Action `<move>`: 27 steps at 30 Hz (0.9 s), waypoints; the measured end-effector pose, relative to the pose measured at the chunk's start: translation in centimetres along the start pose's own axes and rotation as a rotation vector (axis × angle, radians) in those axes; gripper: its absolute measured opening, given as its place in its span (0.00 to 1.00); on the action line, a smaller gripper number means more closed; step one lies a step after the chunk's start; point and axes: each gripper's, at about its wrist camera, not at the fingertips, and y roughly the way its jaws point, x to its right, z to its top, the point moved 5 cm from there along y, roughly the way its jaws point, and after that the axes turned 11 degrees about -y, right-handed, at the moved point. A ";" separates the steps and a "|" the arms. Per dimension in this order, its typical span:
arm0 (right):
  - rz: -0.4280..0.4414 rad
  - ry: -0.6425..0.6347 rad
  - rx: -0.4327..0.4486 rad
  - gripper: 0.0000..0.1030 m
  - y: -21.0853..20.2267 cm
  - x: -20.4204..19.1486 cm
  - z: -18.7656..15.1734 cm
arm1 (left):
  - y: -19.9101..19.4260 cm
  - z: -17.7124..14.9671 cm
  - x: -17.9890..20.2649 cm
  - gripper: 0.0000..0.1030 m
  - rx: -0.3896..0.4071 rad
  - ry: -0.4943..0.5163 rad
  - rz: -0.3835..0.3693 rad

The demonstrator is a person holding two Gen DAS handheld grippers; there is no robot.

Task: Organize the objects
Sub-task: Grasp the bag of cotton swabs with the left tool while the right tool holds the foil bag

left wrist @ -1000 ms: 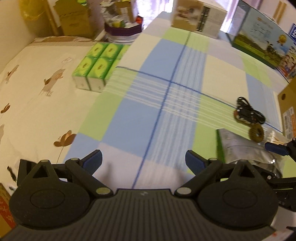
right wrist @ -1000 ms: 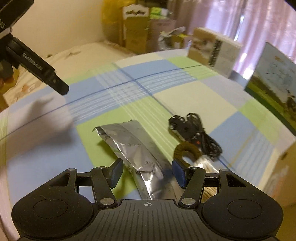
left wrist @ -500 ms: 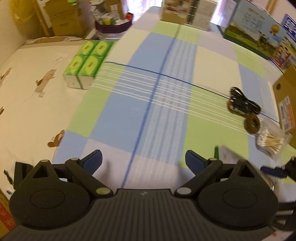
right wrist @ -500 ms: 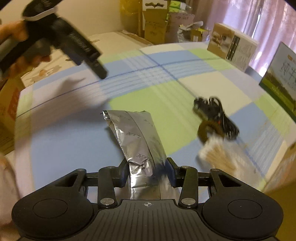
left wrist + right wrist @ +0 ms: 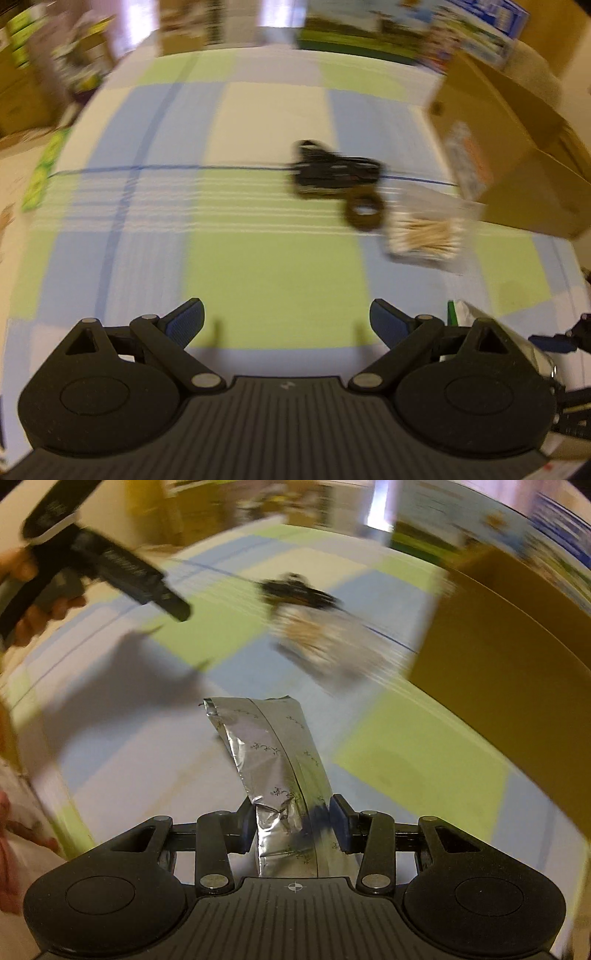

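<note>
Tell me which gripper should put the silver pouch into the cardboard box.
Right. The right gripper is already clamped on the silver pouch, and the cardboard box sits just ahead to its right. The left gripper is open and empty over the checked cloth.

Checked blue, green and white cloth (image 5: 266, 266); blurred boxes (image 5: 22, 96) and a poster (image 5: 406, 33) behind.

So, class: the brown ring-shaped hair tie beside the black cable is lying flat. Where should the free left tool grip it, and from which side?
Probably from above. The hair tie lies flat on the cloth, so pinch one side of its band, one finger through the hole. Choose the near-left arc: the cable crowds the far side, the cotton swab pack the right. The left tool is open.
</note>
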 end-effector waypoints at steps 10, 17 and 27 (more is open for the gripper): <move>-0.211 0.372 -0.026 0.38 -2.8 8.1 -5.1 | 2.8 -0.1 8.4 0.92 0.042 0.155 -0.115; -0.256 0.524 -0.007 0.38 -3.6 11.8 -6.7 | 2.9 1.1 11.4 0.92 0.181 0.392 -0.126; -0.251 0.544 0.012 0.38 -3.7 12.3 -7.3 | 5.7 0.1 14.1 0.81 0.111 0.578 -0.170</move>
